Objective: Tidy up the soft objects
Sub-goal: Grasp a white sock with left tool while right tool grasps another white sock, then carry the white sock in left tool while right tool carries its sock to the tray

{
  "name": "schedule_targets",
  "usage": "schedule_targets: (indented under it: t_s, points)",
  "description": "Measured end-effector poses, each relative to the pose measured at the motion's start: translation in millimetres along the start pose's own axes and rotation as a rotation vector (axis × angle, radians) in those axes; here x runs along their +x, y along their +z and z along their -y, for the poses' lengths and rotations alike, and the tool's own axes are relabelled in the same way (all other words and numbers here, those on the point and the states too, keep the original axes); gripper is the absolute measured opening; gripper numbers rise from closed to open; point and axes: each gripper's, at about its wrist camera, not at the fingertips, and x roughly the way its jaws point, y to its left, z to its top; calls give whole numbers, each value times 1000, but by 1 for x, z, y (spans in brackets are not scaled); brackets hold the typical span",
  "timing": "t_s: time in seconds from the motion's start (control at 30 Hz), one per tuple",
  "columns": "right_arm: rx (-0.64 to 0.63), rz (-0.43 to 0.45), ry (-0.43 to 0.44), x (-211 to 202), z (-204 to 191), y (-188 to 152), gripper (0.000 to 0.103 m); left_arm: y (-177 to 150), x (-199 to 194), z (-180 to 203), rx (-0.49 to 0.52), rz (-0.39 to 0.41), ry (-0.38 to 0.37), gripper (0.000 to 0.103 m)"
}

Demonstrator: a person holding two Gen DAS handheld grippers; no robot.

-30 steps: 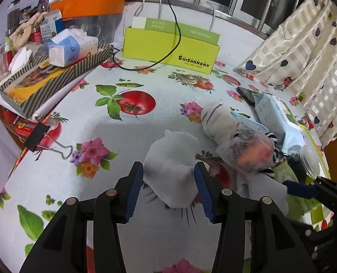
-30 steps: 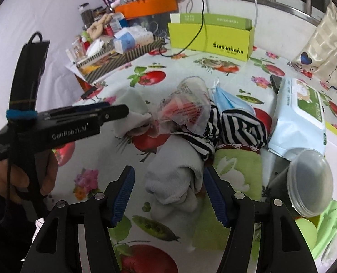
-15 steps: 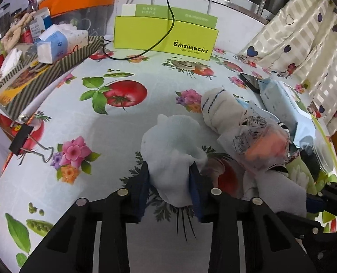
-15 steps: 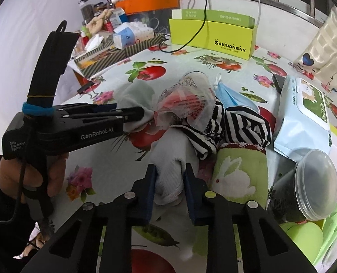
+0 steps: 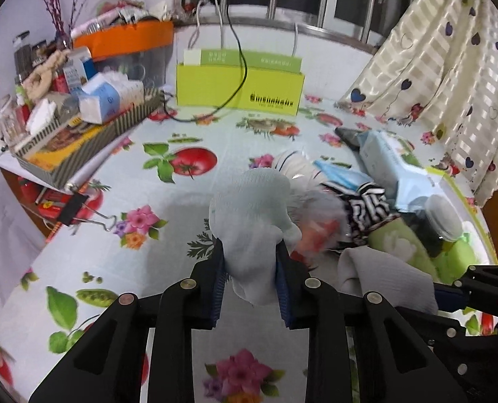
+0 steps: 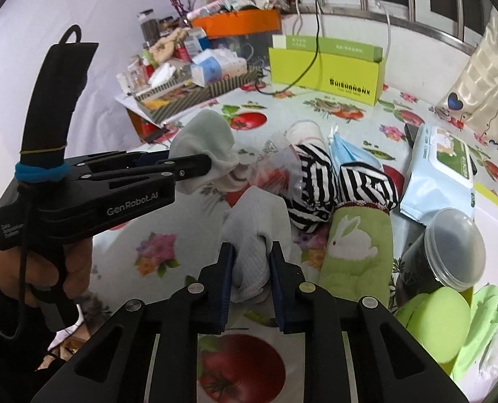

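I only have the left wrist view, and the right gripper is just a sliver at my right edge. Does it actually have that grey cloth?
Observer: Yes. The right wrist view shows the grey cloth between the blue pads of the right gripper. The pads press on it and the jaws are closing.
Operator: Is the cloth's far end clear of the pile?
Observer: No, it touches the striped cloth. I cannot tell if it is caught.
Operator: How does my grip look from the side?
Observer: The left gripper is closing with the white sock between its fingers. The sock's loose end droops below them.
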Motion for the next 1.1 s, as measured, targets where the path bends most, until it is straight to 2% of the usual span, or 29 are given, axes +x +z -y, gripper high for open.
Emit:
schedule_targets:
  t_s: [0.4,1.1]
  points:
    - [-15,119,-8,-51,-12,3,20,8,-48,17,27,101,-6,27]
    - [16,241,-75,-109,4,-4,20,14,-82,66,96,167,-65,27]
